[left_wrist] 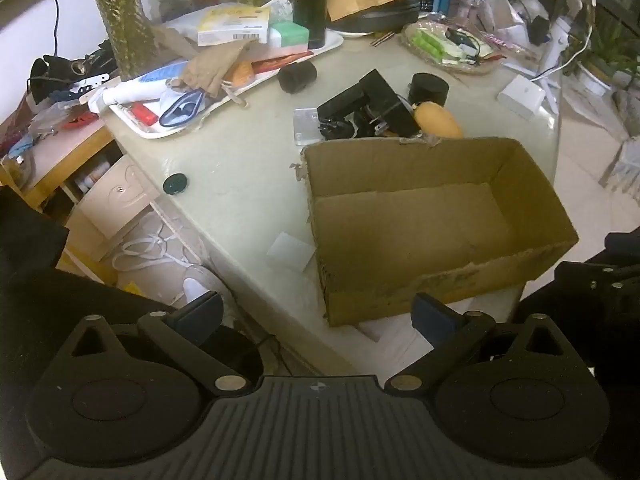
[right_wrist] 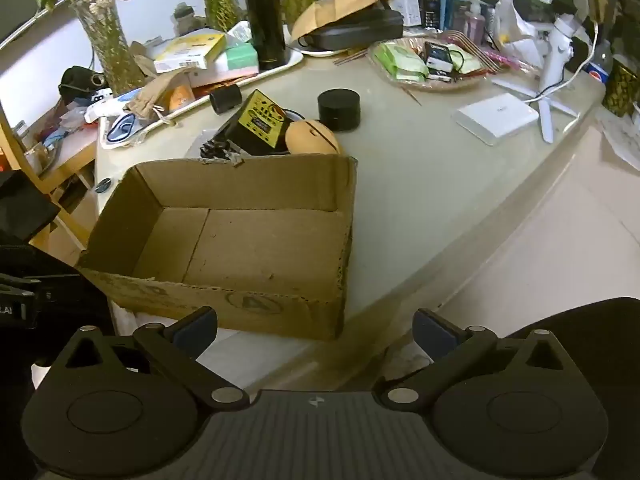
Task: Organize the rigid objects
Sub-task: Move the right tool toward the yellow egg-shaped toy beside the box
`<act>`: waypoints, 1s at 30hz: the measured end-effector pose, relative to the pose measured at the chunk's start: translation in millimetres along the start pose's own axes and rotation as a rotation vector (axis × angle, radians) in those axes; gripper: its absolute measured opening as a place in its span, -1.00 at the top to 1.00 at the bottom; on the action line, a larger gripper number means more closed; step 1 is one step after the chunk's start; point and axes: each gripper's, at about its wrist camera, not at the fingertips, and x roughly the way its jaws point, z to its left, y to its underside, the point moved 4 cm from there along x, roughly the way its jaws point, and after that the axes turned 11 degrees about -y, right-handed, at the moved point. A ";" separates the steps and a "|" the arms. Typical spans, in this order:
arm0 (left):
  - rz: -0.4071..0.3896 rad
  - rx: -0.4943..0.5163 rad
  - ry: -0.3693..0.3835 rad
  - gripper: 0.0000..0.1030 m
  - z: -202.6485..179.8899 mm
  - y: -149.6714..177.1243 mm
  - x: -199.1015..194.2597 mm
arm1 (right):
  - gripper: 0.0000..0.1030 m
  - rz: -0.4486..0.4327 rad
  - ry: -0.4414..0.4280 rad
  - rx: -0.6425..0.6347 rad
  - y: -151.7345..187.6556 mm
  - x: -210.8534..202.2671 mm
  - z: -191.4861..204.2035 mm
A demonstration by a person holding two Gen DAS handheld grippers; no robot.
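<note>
Hovering above the near edge of the surface (left_wrist: pixel 240 184), both tongs angled steeply down toward the empty cardboard box (right_wrist: pixel 256 240). Left tongs (left_wrist: pixel 318 316) standing spread to their widest, gripping nothing; right tongs (right_wrist: pixel 316 326) likewise gaping wide and empty.

Waiting just behind the box's far wall: a black charger block with a yellow label (right_wrist: pixel 256 124), an orange egg-shaped object (right_wrist: pixel 312 136) touching it, a black round puck (right_wrist: pixel 339 109) just beyond, a small black cylinder (right_wrist: pixel 225 98) beside the tray (left_wrist: pixel 332 42), and a clear plastic square (left_wrist: pixel 306 125). Lying apart near the left edge: a small dark round cap (left_wrist: pixel 175 184).

Judging the step in hand as the first reach, with nothing yet in the box. Doing it well likely means:
- clearing the box's far wall by going over it, not dragging across the torn rim;
- taking the outermost, free-standing piece first, probably the puck or the small cylinder, avoiding the tangle around the charger;
- keeping the tongs wide until both pads are straddling the piece, then closing across its narrower span;
- gripping the rounded orange piece across its middle, since slipping looks likely;
- leaving the cluttered tray alone.
</note>
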 end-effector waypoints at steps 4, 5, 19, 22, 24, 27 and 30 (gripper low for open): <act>-0.003 -0.006 -0.001 -0.99 2.3 4.0 -2.2 | -1.00 -0.005 -0.009 -0.007 2.6 -0.8 0.9; -0.012 -0.006 -0.007 -0.99 2.4 7.3 -4.8 | -1.00 -0.005 -0.014 -0.005 2.7 -1.3 0.3; 0.005 -0.015 0.065 -0.99 7.7 10.4 -4.6 | -1.00 -0.008 0.000 -0.014 6.9 -2.0 6.8; 0.004 -0.009 0.064 -0.99 8.3 10.8 -4.7 | -1.00 -0.007 0.001 -0.014 7.0 -1.3 7.8; 0.002 -0.009 0.065 -0.99 8.8 10.6 -5.6 | -1.00 -0.008 -0.001 -0.016 7.4 -1.5 8.3; -0.003 -0.008 0.068 -1.00 9.3 10.1 -7.5 | -1.00 -0.007 0.005 -0.021 7.3 -1.1 9.7; -0.003 0.002 0.059 -1.00 8.6 10.9 -8.3 | -1.00 -0.003 0.010 -0.027 7.2 -0.5 10.2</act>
